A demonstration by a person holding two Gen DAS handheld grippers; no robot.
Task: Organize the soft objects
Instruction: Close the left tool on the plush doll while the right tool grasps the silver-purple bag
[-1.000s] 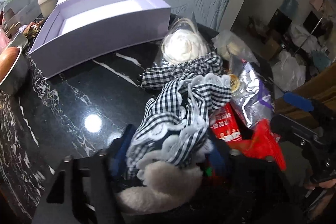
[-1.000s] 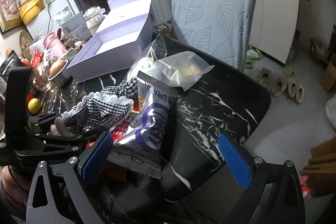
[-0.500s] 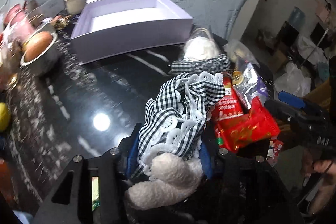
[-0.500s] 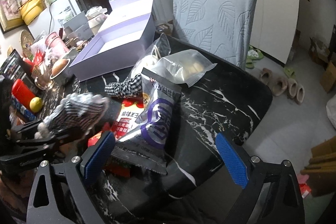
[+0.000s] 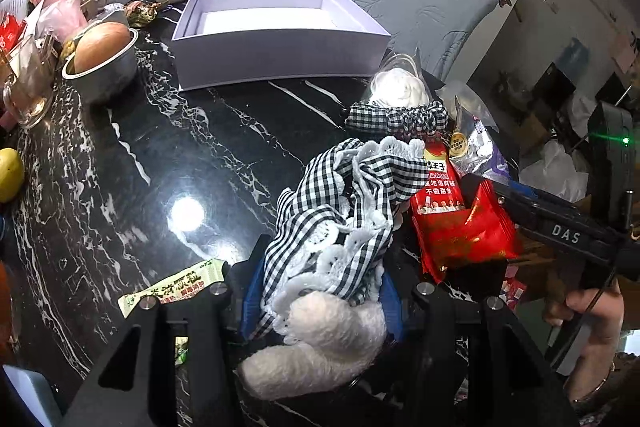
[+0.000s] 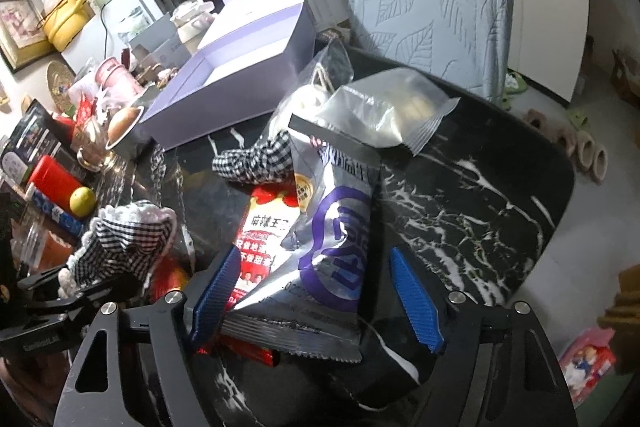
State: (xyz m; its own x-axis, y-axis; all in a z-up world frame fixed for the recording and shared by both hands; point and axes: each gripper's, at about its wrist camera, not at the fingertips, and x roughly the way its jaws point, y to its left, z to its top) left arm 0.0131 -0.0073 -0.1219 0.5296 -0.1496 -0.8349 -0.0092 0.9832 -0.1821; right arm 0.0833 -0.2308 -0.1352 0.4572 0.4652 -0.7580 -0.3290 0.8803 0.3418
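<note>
tabletop (image 5: 168, 163): black marble | lavender box (image 5: 280, 43): open, far side | left hand-held gripper (image 5: 320, 291): clamped on checked cloth (image 5: 340, 211), lifted | right hand-held gripper (image 6: 316, 291): jaws closing around silver snack bag (image 6: 336, 227), not yet gripped

A: The table (image 5: 168, 155) is glossy black stone with white veins. The checked cloth (image 5: 340, 203) is woven, edged in white lace, over something fleecy.

B: And the packets?

A: The silver bag (image 6: 340, 223) is shiny crinkled foil; the red packet (image 5: 464, 227) is glossy film. The box (image 5: 280, 39) is matt lilac card, and the bowl (image 5: 108, 63) is dull metal.
</note>
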